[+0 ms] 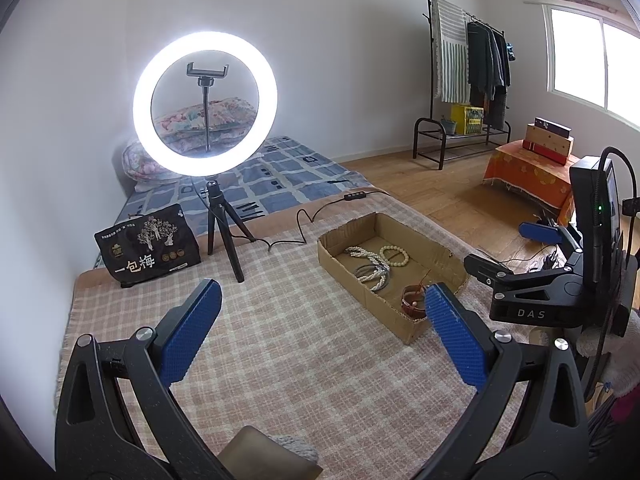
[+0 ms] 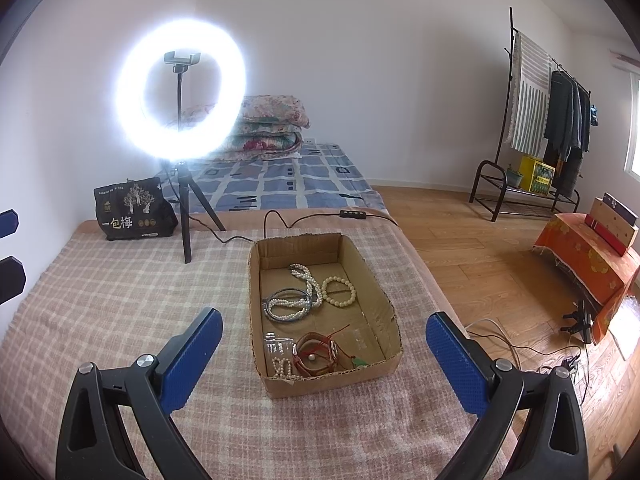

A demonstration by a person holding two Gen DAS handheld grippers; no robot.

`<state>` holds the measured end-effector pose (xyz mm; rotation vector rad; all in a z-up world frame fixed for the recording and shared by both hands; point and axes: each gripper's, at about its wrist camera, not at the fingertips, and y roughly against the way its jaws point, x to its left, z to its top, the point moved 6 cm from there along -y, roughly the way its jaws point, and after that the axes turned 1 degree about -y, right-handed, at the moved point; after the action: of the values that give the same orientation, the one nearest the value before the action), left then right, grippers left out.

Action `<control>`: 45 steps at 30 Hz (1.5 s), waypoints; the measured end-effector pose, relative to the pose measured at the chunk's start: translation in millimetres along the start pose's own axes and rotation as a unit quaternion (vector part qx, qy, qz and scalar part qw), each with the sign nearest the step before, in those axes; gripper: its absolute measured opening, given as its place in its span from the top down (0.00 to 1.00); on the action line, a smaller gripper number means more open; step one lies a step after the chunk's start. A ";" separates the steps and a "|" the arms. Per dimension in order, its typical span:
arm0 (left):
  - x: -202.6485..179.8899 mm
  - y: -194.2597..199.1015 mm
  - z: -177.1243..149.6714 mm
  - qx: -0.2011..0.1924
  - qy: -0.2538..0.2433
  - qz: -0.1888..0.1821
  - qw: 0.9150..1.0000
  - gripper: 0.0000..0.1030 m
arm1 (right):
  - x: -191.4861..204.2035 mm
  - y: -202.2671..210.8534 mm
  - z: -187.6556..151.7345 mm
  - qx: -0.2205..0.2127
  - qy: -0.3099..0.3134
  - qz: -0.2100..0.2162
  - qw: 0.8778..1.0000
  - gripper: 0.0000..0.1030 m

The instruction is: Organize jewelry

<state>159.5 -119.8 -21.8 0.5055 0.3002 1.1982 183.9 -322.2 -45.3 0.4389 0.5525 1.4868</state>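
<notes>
A shallow cardboard box [image 2: 376, 312] sits on the checked blanket, also in the left wrist view [image 1: 340, 254]. Inside lie a pearl necklace [image 2: 304, 280], a cream bead bracelet [image 2: 339, 291], a grey bangle [image 2: 280, 316], a red-brown leather bracelet [image 2: 316, 356] and a small pearl strand [image 2: 282, 368]. My right gripper [image 2: 324, 334] is open and empty, hovering just before the box's near end. My left gripper [image 1: 324, 300] is open and empty over the blanket, left of the box. The right gripper's body [image 1: 552, 280] shows in the left wrist view.
A lit ring light on a black tripod [image 2: 184, 216] stands at the blanket's far left, its cable and switch [image 2: 352, 213] running behind the box. A black snack bag [image 2: 132, 210] stands by the wall. Wood floor, an orange-covered stand [image 2: 592, 264] and a clothes rack [image 2: 532, 120] lie right.
</notes>
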 end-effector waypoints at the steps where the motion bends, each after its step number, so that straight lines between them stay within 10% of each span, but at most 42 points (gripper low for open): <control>1: -0.2 -0.2 0.3 0.000 0.000 0.000 1.000 0.00 | 0.1 0.1 -0.4 0.000 0.000 0.000 1.000 0.00; 45: -3.4 0.7 1.4 -0.001 -0.004 0.004 1.000 0.00 | -2.8 -0.7 -6.2 0.005 0.006 -0.001 1.000 0.00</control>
<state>158.4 -123.1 -20.4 0.5108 0.2903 1.2035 180.7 -325.4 -50.5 0.4378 0.5700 1.4866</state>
